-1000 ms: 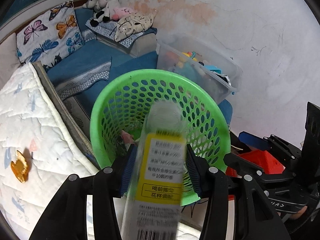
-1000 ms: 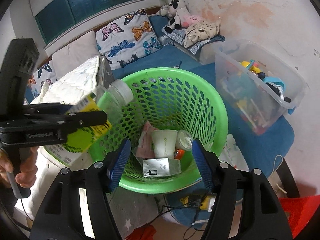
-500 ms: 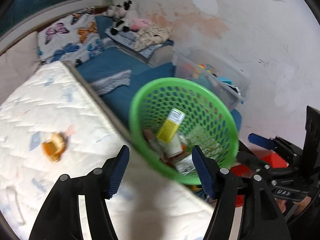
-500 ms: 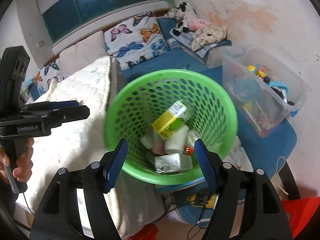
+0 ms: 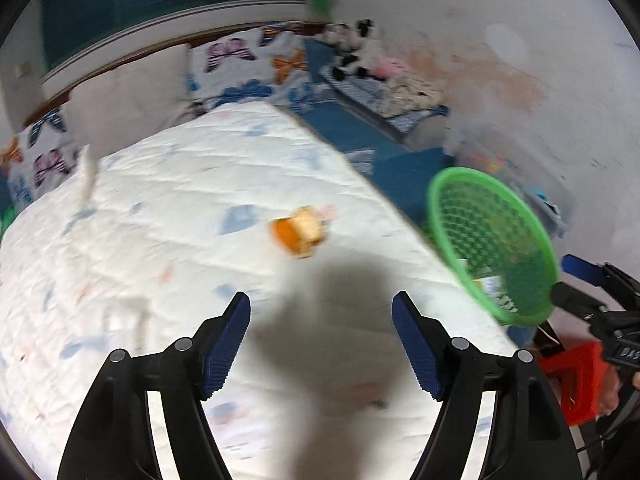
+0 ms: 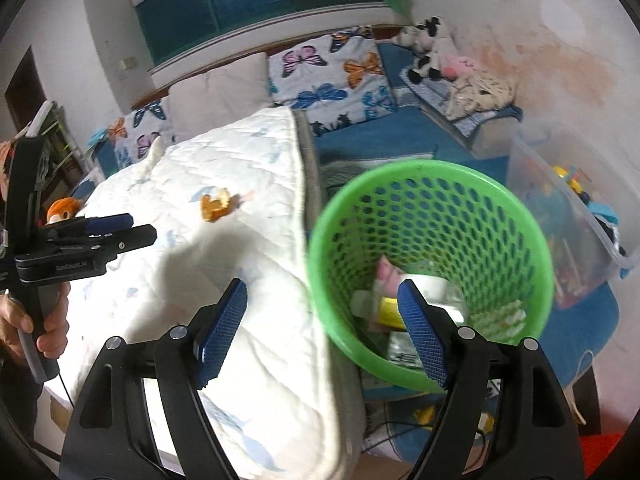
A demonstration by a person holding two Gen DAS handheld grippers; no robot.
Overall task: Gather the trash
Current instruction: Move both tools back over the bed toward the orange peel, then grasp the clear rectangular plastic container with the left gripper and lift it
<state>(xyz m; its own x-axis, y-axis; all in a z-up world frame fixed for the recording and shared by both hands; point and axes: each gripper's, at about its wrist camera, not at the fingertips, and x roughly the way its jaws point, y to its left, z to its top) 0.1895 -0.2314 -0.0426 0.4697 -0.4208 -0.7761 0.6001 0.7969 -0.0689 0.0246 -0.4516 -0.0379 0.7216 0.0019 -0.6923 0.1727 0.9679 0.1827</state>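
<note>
An orange peel-like scrap [image 5: 298, 235] lies on the white quilted mattress [image 5: 160, 220]; it also shows in the right wrist view [image 6: 216, 207]. My left gripper [image 5: 321, 340] is open and empty above the mattress, short of the scrap. The green perforated basket [image 6: 432, 208] stands beside the mattress edge and holds a yellow-labelled bottle [image 6: 390, 310], a cup and wrappers. It shows at the right of the left wrist view [image 5: 492, 240]. My right gripper [image 6: 322, 332] is open and empty over the near rim of the basket.
Butterfly pillows [image 6: 332, 72] and plush toys [image 6: 432, 48] lie at the back. A clear toy bin [image 6: 568, 216] stands right of the basket. A red stool [image 5: 576, 380] is at the lower right. Cables lie on the floor under the basket.
My left gripper let the yellow-labelled bottle go into the basket, then swung left over the mattress toward the orange scrap. The right gripper drifted left, the basket now right of centre.
</note>
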